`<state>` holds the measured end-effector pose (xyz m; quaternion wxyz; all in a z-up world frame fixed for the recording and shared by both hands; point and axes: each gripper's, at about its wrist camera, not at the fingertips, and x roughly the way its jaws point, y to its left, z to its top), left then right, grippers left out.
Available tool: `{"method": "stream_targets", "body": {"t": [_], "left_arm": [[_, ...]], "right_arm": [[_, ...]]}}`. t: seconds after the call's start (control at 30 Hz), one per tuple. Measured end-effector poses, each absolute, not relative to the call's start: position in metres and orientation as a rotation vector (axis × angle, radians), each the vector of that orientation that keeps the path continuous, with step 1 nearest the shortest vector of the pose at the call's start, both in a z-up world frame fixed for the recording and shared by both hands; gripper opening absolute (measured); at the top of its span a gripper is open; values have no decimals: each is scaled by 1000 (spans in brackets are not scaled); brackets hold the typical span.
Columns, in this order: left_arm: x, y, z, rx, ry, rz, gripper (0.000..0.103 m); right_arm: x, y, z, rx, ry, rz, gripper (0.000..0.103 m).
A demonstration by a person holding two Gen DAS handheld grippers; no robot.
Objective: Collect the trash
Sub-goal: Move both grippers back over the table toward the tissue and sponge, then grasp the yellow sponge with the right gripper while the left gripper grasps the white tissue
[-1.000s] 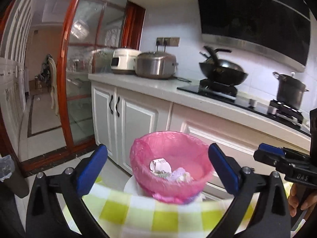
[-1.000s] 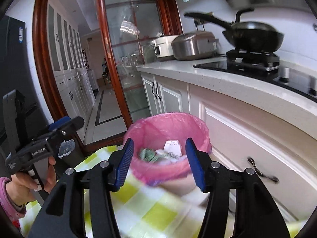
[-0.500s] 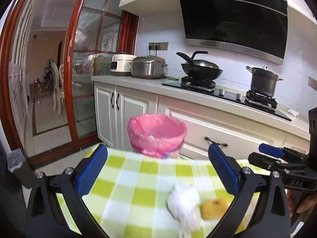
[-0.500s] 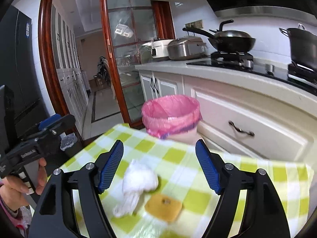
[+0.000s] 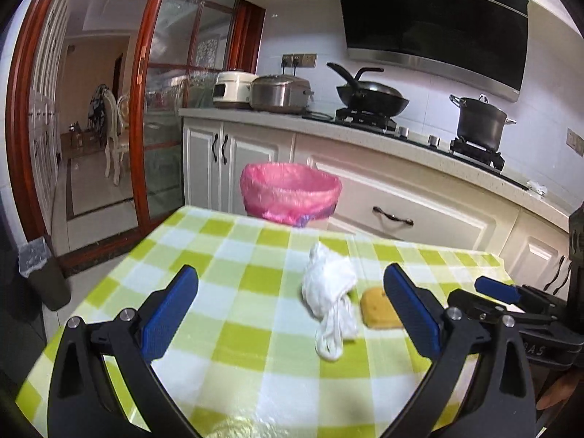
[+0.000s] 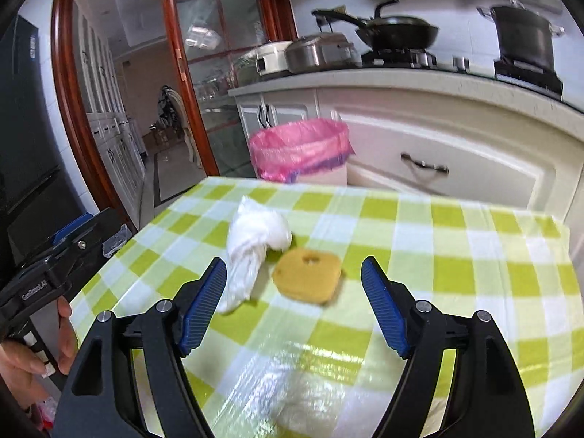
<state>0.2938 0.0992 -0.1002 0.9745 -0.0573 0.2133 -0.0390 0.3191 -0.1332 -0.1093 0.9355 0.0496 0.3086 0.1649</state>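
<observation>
Two pieces of trash remain on the counter (image 6: 456, 241) near its far edge: a white wad (image 6: 252, 244) and a yellow sponge (image 6: 308, 275), touching or nearly so. Beyond that edge stands the pink-lined bin (image 6: 301, 148). The left hand-held gripper (image 5: 292, 304) and right hand-held gripper (image 6: 292, 301) are both spread, holding nothing.

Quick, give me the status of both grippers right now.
Left gripper: open, holding nothing.
Right gripper: open, holding nothing; the yellow sponge lies on the table between its fingers, untouched.

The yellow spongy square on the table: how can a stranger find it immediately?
Find the green-and-white checked tablecloth before the pink-lined bin. Two things lie on it: a crumpled white plastic bag and, beside it, the flat yellow spongy square, which has a hole.
</observation>
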Motion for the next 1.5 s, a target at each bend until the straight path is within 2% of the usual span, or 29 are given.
{"method": "stream_targets", "body": {"t": [0.47, 0.6, 1.4, 1.43, 1.47, 1.5], "left_arm": [[293, 106, -125, -115, 468, -40, 98], [291, 108, -128, -116, 480, -35, 98], [310, 110, -142, -85, 539, -4, 98], [314, 110, -142, -84, 545, -5, 98], [317, 109, -143, -83, 549, -6, 98], [321, 107, -143, -83, 554, -7, 98]], "right_arm": [[332, -121, -141, 91, 706, 304, 73], [337, -119, -144, 90, 715, 307, 76], [431, -91, -186, 26, 896, 259, 78], [431, -89, -189, 18, 908, 265, 76], [430, -89, -191, 14, 909, 266, 67], [430, -90, -192, 20, 913, 272, 66]]}}
